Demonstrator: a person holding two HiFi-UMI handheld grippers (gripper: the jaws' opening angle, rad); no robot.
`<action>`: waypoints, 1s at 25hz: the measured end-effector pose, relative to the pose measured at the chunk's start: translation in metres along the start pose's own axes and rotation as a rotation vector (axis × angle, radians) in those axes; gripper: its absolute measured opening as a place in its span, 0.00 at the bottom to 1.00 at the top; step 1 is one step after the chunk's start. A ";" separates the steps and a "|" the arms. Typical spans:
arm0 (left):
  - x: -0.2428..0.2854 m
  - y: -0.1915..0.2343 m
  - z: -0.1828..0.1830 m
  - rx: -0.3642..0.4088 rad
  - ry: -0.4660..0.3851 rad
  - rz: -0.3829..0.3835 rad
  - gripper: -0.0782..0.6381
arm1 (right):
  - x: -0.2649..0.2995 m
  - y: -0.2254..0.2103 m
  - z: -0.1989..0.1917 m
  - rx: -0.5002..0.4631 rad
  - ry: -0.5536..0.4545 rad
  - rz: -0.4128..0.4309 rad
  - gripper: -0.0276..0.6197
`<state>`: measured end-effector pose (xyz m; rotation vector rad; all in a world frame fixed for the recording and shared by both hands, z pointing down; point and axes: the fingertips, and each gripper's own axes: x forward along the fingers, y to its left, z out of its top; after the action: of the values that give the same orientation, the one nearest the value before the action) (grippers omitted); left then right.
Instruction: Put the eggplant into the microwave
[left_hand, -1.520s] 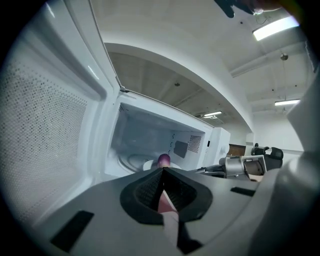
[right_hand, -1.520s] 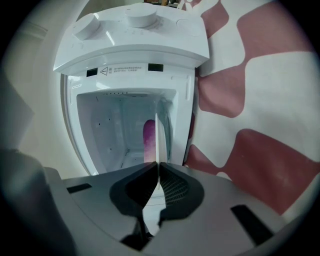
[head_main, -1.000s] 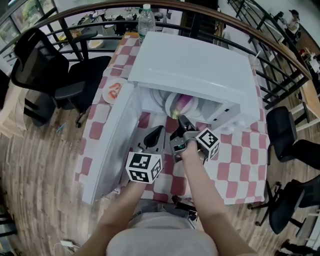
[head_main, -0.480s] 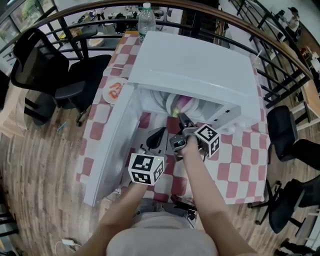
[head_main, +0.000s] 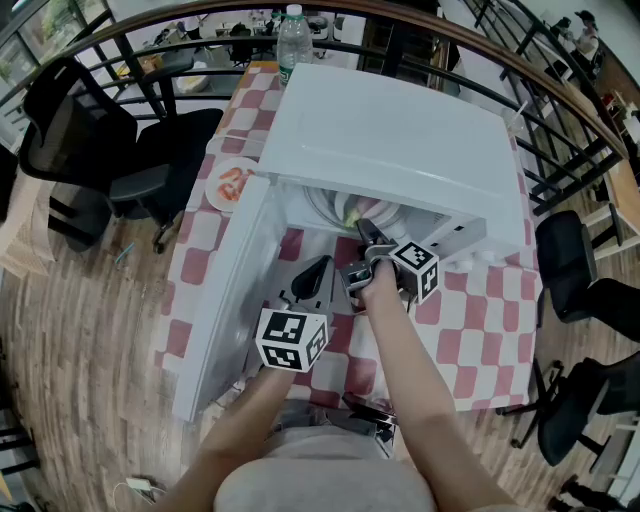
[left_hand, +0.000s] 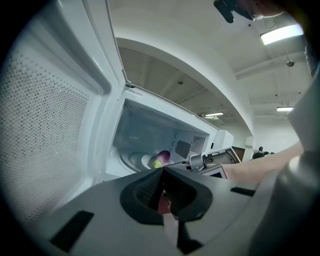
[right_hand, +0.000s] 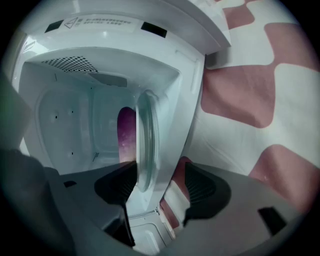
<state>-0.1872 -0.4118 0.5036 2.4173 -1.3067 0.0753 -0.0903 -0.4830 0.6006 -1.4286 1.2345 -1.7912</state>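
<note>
Right gripper (right_hand: 161, 186) at the mouth of the microwave (head_main: 390, 130), its jaws opening and pressing on nothing. The eggplant (right_hand: 126, 127) lies just ahead of them on the glass plate (right_hand: 145, 150), inside the cavity. The gripper is best drawn straight back, jaws wide, clear of the plate's rim. Left gripper (left_hand: 162, 172), clenched on nothing, waits beside the open door (head_main: 225, 290).

The left gripper (head_main: 314, 270) and right gripper (head_main: 362, 231) are grey, with black ribbed pads (right_hand: 206, 187) and white cubes (head_main: 291, 338) bearing black square markers; the right's jaws are opening, empty. The person wears a pale grey top (head_main: 318, 476).
</note>
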 end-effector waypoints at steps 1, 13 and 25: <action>0.001 0.001 -0.001 -0.002 0.002 0.000 0.12 | 0.002 0.000 0.000 0.003 0.002 -0.001 0.51; 0.001 0.005 -0.004 -0.018 0.012 0.006 0.12 | 0.005 0.009 -0.002 0.037 0.007 0.044 0.52; -0.010 -0.001 0.001 -0.024 -0.011 0.065 0.12 | -0.028 0.013 -0.009 0.052 0.073 0.047 0.52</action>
<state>-0.1925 -0.4034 0.5000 2.3584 -1.3835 0.0637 -0.0918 -0.4621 0.5756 -1.3053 1.2382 -1.8447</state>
